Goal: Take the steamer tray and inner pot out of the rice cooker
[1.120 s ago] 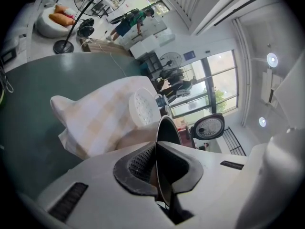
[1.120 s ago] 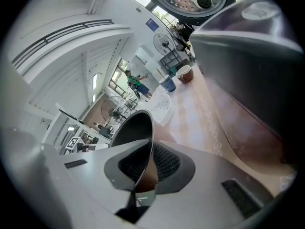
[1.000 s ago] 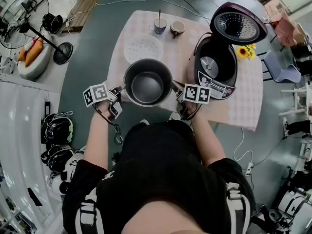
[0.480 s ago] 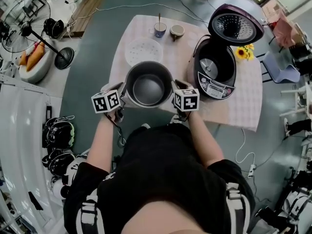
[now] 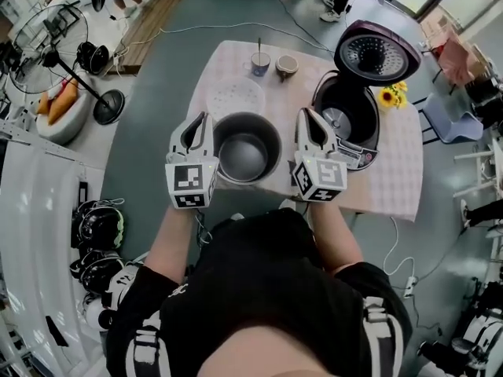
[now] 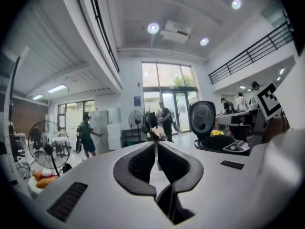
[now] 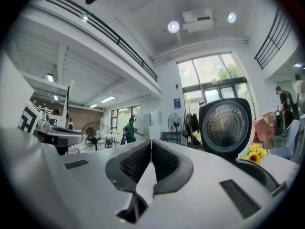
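Checked cloth covers the table (image 5: 393,171), where the inner pot (image 5: 246,157) stands. The steamer tray (image 5: 233,99) lies at the pot's 11 o'clock and the open rice cooker (image 5: 346,120) at its 2 o'clock. At 9 o'clock the left gripper (image 5: 202,118) has its jaws pressed together on nothing. At 3 o'clock the right gripper (image 5: 305,113) has just been closing its jaws, which now meet, empty.

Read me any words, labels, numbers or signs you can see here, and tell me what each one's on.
No text here can be read.
Rice cooker control panel: print too small to read.
Blue wall sign: blurred.
Marker cubes: black-and-white square patterns only, no words.
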Demonstrator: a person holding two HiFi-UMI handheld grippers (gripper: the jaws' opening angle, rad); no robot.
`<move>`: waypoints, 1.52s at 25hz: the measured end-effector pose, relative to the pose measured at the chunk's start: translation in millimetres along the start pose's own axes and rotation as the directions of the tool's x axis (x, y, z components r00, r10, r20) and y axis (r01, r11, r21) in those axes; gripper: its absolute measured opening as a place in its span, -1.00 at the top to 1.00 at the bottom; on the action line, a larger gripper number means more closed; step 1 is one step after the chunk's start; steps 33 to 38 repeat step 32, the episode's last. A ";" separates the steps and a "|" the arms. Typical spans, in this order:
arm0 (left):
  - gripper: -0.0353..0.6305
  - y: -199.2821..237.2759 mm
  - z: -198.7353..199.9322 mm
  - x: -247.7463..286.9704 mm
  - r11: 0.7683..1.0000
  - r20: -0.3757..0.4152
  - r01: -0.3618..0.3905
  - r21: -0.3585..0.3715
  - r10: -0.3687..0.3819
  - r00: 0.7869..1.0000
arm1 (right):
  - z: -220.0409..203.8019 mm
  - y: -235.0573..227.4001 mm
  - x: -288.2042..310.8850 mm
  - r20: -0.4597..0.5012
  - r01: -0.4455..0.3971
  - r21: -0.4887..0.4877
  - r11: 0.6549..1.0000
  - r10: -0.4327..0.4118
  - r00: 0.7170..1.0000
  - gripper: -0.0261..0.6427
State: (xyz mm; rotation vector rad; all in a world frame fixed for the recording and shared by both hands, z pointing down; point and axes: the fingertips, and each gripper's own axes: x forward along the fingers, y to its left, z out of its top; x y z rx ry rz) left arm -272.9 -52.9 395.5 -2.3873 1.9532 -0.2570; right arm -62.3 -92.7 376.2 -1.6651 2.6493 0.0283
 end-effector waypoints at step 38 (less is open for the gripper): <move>0.88 -45.4 30.7 -20.3 0.995 0.076 0.093 0.027 -0.095 0.993 | 28.0 4.9 -43.6 0.095 0.029 -0.017 0.999 -0.027 0.995 0.92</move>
